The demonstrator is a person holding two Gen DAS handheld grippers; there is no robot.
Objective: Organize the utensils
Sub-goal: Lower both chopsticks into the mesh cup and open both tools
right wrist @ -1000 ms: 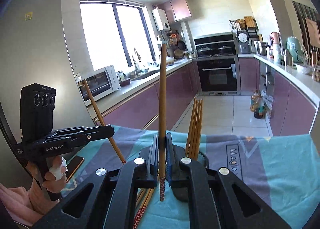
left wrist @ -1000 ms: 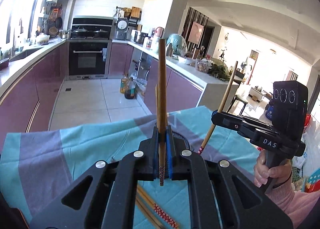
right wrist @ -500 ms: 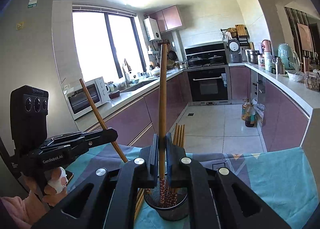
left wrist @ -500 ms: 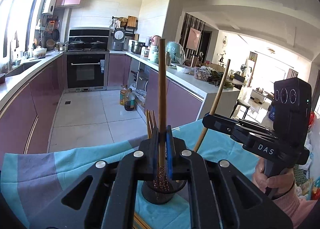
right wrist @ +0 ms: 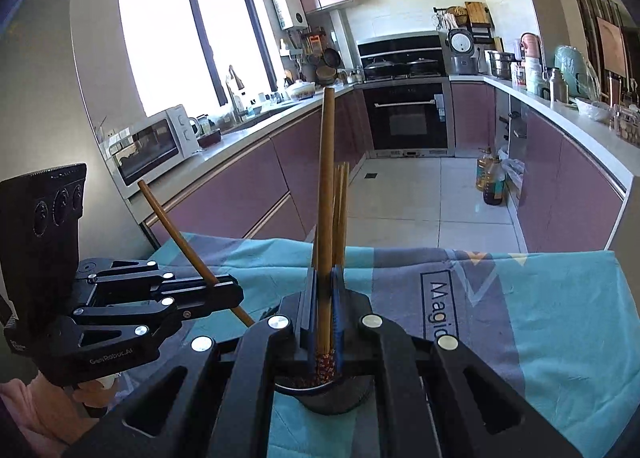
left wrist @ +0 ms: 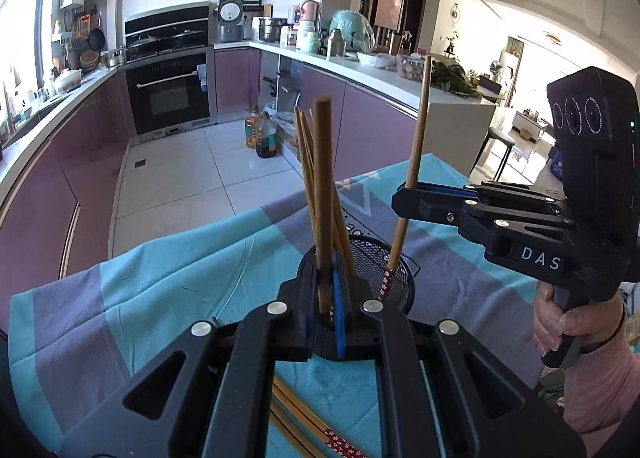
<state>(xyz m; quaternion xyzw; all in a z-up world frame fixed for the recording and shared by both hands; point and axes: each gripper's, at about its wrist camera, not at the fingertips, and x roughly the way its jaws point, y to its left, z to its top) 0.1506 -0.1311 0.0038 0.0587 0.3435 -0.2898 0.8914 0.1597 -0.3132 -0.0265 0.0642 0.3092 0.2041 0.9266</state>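
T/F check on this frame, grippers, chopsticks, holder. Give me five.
1. The left gripper is shut on a chopstick. True.
2. The right gripper is empty. False: it clamps its own chopstick.
3. The black mesh holder already holds several chopsticks. True.
4. The holder lies tipped over. False: it stands upright on the blue tablecloth.
5. No chopsticks remain on the cloth. False: loose chopsticks lie on it.

A table under a teal and grey-purple cloth (left wrist: 168, 282) carries it all. A black mesh holder (left wrist: 394, 272) stands directly on the cloth, and loose chopsticks (left wrist: 316, 428) with red patterned tips lie flat at the near edge.
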